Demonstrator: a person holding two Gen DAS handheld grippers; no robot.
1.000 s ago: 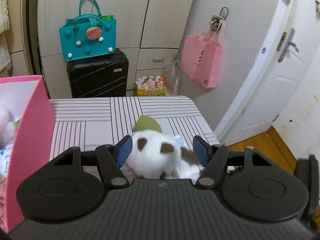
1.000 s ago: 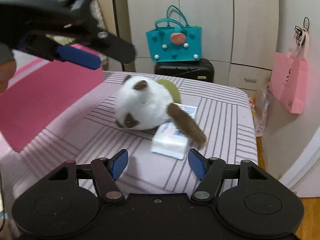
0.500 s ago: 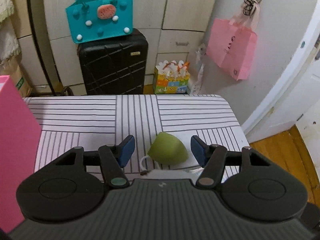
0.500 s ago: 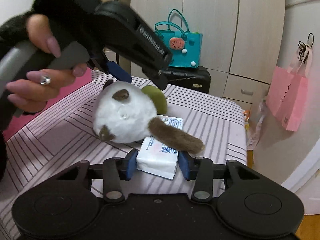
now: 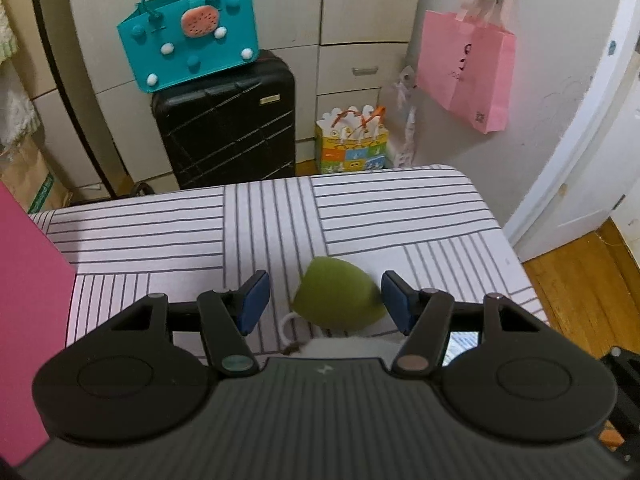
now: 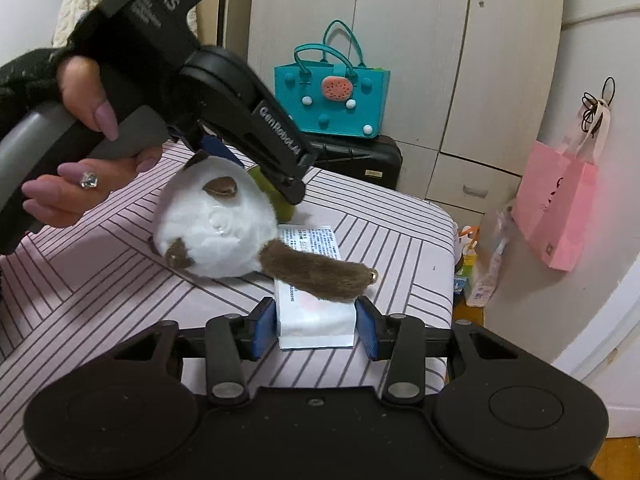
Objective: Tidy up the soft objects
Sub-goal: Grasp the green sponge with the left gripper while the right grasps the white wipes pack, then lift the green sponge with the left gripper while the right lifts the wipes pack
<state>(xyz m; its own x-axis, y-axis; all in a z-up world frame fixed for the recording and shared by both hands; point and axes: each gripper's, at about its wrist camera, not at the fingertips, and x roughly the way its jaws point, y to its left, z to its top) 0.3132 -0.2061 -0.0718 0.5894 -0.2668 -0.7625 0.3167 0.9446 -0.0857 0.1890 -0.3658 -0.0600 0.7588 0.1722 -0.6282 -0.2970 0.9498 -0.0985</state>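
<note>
Lengthwise, the tissue pack (image 6: 316, 316) points away between the right gripper (image 6: 316, 330) jaws clamping it; the left gripper (image 5: 324, 300) jaws gape around the green sponge (image 5: 338, 300), and only the right wrist view shows the plush toy's (image 6: 218, 228) tail draped across the pack.

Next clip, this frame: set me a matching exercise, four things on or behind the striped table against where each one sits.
Things:
1. tissue pack
2. plush toy
3. teal bag
4. green soft object

Places:
A. on top of the black suitcase
B. between the open pads of the left gripper, untouched
C. clamped between the pads of the right gripper
D. on the striped table, brown tail draped over the tissue pack

Pairs: 1-C, 2-D, 3-A, 4-B
</note>
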